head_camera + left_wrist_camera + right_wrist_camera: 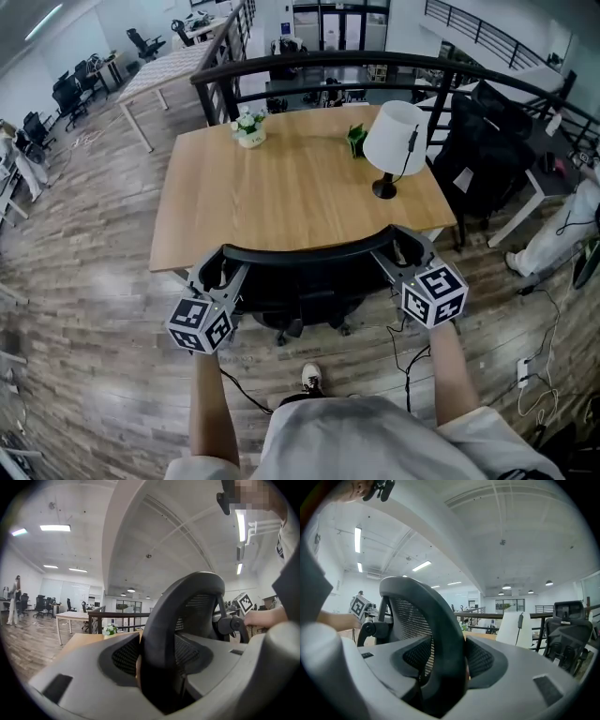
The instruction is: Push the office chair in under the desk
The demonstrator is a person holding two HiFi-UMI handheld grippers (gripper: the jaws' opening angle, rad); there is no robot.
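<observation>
1. The left gripper point(217, 270) is clamped on the left edge of the office chair's point(302, 267) backrest.
2. The chair stands between both grippers, with its backrest at the near edge of the wooden desk point(281, 202) ahead.
3. The right gripper point(401, 251) is clenched on the backrest's right edge.

A white lamp point(395, 139) stands just beside a small green plant point(355, 141), 1 pot of white flowers point(249, 129) well apart. Behind them curves a dark railing point(309, 62).
</observation>
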